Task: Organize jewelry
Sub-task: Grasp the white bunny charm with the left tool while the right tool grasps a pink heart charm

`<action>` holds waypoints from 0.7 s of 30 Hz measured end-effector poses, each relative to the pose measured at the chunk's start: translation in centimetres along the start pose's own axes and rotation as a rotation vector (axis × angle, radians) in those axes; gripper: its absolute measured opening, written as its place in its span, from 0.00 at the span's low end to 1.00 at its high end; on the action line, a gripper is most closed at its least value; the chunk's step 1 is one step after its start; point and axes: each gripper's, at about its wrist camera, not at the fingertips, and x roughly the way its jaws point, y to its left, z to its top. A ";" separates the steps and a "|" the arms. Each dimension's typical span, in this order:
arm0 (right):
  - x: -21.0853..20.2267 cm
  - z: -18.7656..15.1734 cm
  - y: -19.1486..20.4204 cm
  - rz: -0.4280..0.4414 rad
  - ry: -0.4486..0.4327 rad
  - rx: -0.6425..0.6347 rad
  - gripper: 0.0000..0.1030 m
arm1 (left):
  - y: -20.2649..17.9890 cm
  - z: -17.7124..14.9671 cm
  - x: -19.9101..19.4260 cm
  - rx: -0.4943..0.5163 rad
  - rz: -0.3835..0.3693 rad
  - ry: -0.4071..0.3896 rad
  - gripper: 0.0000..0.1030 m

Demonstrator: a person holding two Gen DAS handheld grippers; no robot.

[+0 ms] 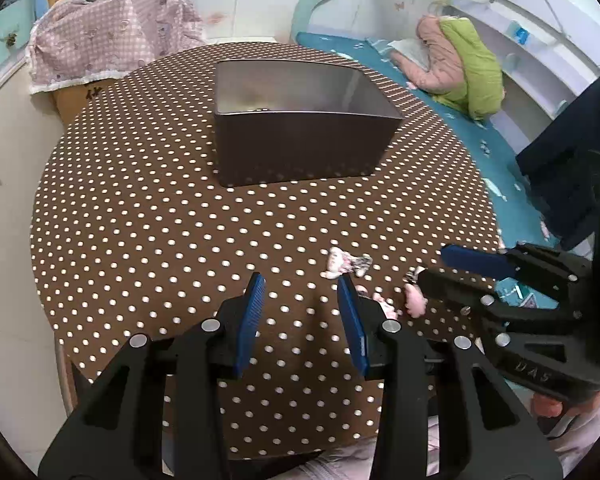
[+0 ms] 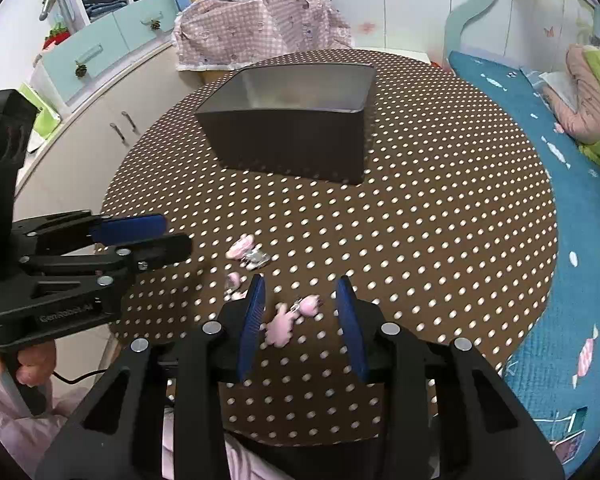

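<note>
left gripper (image 1: 302, 284): hanging open over bare cloth, nothing between its pads
right gripper (image 2: 300, 286): standing open around a pink charm (image 2: 281, 326), not pressing it
charms: 3 lying near the table (image 2: 440, 220) edge
tin (image 2: 292, 140): sitting behind them

table (image 1: 140, 216): brown, white-dotted | on it: grey tin (image 1: 300, 148); pink jewelry pieces (image 2: 280, 326)
</note>
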 end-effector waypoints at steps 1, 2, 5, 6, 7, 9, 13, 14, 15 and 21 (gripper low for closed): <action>0.1 -0.1 0.1 -0.003 0.002 0.000 0.32 | 0.0 -0.1 0.0 0.001 -0.012 -0.003 0.38; 0.2 -0.1 0.1 -0.011 0.005 0.002 0.32 | -0.1 -0.1 0.0 0.003 -0.023 -0.005 0.38; 1.0 0.0 -0.1 -0.038 0.021 0.013 0.28 | -0.1 -0.5 0.1 0.010 -0.035 -0.001 0.38; 1.2 0.0 -0.1 -0.037 0.025 0.015 0.26 | -0.2 -0.5 0.2 0.010 -0.036 0.001 0.38; 1.7 -0.2 -0.2 -0.030 0.035 0.021 0.21 | -0.2 -0.6 0.3 0.009 -0.039 0.001 0.38; 1.9 -0.2 0.0 -0.026 0.028 0.018 0.19 | -0.2 -0.7 0.5 0.005 -0.050 0.005 0.38; 1.9 -0.3 0.1 -0.024 0.021 0.008 0.19 | -0.6 -0.6 1.3 -0.001 -0.072 0.026 0.38; 1.8 -0.3 -0.1 -0.018 0.022 0.016 0.18 | -0.8 -0.4 1.4 -0.001 -0.082 0.027 0.38; 1.7 -0.3 -0.3 -0.023 0.021 0.023 0.18 | -1.0 -0.4 1.6 0.001 -0.091 0.027 0.38; 0.8 -0.2 -1.6 -0.021 0.000 0.056 0.09 | -2.6 0.1 3.2 0.020 -0.118 0.056 0.38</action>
